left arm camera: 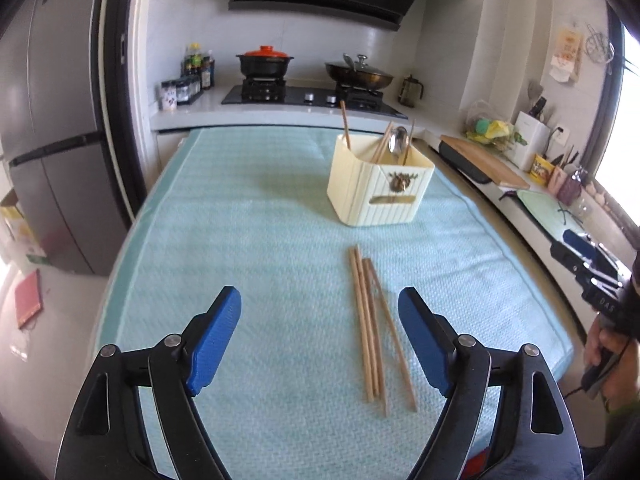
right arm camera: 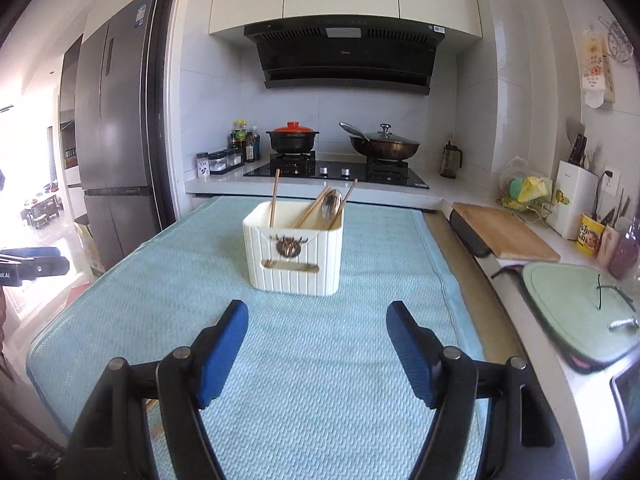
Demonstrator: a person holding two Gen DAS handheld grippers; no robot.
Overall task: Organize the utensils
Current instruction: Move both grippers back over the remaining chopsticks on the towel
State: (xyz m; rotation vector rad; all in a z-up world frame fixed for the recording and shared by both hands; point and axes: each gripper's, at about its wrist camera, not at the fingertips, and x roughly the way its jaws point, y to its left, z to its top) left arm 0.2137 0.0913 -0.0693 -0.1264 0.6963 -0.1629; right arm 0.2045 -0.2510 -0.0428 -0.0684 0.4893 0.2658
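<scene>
A cream ribbed utensil holder (left arm camera: 380, 188) (right arm camera: 294, 252) stands on the light blue mat (left arm camera: 260, 220) (right arm camera: 320, 360). In it are several wooden chopsticks and a metal spoon (left arm camera: 398, 140) (right arm camera: 331, 204). Several loose wooden chopsticks (left arm camera: 372, 328) lie on the mat in front of the holder, between the blue pads of my left gripper (left arm camera: 320, 308) but nearer the right pad. That gripper is open and touches nothing. My right gripper (right arm camera: 317, 322) is open too, empty, above the mat and short of the holder. The other gripper shows at the right edge of the left wrist view, in a hand (left arm camera: 604, 344).
Behind the mat runs a counter with a gas hob, a black pot with a red lid (right arm camera: 291, 136) and a lidded wok (right arm camera: 384, 142). To the right lie a wooden cutting board (right arm camera: 504, 236), a green board (right arm camera: 580, 312) and a knife block. A grey fridge (right arm camera: 116, 128) stands left.
</scene>
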